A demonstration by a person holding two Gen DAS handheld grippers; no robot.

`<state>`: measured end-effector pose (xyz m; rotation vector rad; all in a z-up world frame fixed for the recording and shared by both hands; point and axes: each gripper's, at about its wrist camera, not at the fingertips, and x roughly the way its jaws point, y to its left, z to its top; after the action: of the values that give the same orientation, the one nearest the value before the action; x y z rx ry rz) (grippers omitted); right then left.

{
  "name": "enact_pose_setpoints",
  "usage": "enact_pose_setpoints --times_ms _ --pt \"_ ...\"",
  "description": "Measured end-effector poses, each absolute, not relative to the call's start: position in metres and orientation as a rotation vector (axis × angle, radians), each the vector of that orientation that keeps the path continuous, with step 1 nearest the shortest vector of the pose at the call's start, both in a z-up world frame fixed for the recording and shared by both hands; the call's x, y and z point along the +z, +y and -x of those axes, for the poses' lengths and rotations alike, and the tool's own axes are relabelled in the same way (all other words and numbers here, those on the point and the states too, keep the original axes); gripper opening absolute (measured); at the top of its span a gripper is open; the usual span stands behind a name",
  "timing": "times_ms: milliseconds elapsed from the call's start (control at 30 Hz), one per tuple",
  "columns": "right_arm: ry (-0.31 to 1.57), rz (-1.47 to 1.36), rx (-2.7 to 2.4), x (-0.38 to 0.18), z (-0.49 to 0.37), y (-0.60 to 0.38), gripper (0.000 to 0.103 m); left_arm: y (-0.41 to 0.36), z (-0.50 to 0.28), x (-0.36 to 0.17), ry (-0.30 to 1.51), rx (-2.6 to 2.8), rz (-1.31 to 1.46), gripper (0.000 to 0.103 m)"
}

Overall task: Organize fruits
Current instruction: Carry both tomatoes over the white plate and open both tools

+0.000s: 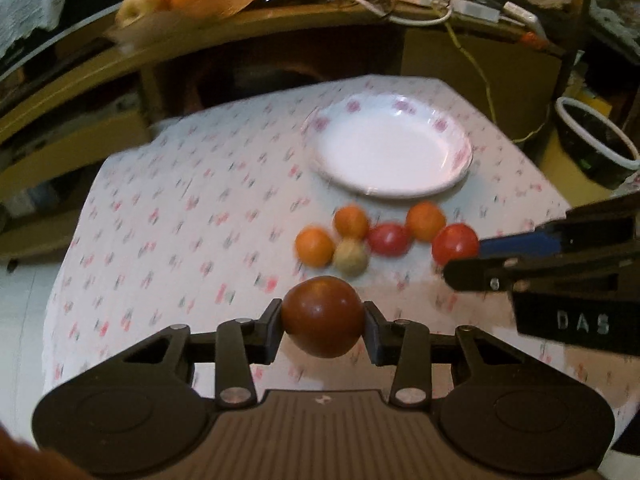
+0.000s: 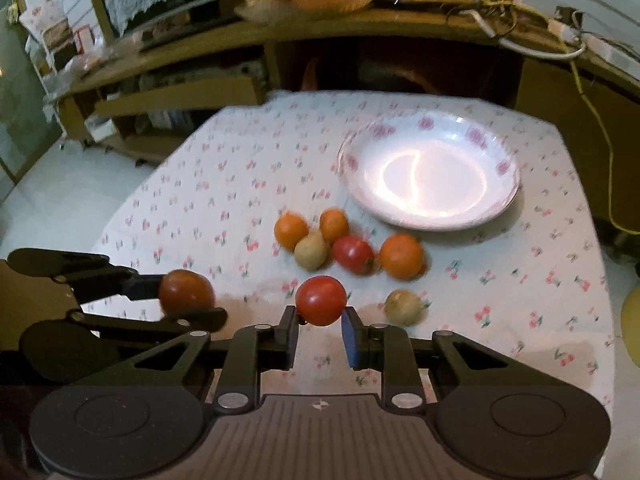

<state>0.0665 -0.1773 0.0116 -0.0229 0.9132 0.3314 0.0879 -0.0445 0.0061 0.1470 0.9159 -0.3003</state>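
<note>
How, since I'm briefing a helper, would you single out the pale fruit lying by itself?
Find the white plate on the flowered tablecloth. Nearer the camera than the fruit cluster, the pale fruit lies just right of the right gripper's tomato. Unlike its clustered twin, it touches nothing.

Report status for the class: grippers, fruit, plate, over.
Left gripper shut on dark red tomato; right gripper shut on bright red tomato. Plate bare. Five fruits clustered before it, path open.

Table under a cherry-print cloth point(image 2: 224, 200), white floral plate point(image 2: 430, 176), loose oranges point(image 2: 401, 256), a tomato point(image 2: 353, 255), kiwis point(image 2: 404, 307).
</note>
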Motion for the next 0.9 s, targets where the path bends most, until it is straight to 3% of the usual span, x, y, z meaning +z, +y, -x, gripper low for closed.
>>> enact_pose_setpoints --times_ms 900 --pt "0.943 -0.055 0.178 -0.001 -0.173 -0.224 0.025 -0.094 -0.205 -0.005 0.919 -0.342 -0.119 0.045"
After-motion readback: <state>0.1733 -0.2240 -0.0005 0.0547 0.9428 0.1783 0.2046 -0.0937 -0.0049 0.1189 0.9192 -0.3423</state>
